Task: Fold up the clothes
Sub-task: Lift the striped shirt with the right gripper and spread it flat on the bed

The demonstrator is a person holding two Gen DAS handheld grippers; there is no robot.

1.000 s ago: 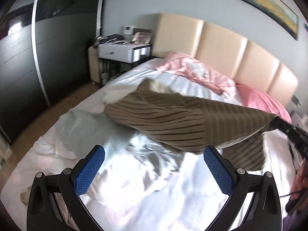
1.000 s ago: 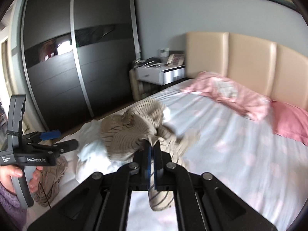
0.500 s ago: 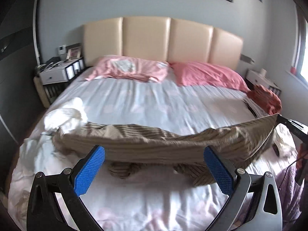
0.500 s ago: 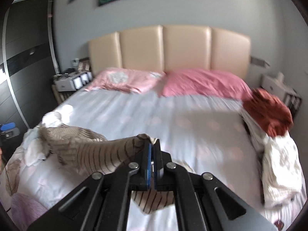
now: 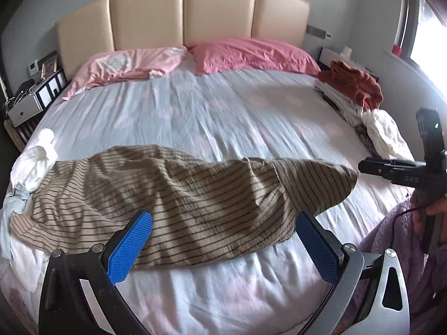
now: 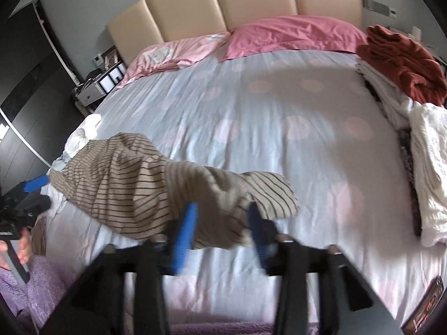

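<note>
Between the right gripper's (image 6: 222,230) jaws we see a fold of the tan striped garment (image 5: 173,198), but the blue pads stand spread and clear of it; they have just been opening, and the cloth sags loose between them. Our left gripper (image 5: 222,247) hovers with jaws wide apart, nothing between them, above the near edge of the same garment. That garment lies crumpled across the near part of the bed (image 5: 212,111), on a pale sheet with faint pink dots. Off its left end sits a heap of white clothes (image 5: 33,159). Along the right edge of the bed we see a stack of folded whites topped by a rust-red garment (image 5: 352,83). Two pink pillows (image 5: 251,55) lie below the beige padded headboard (image 5: 184,11).
</note>
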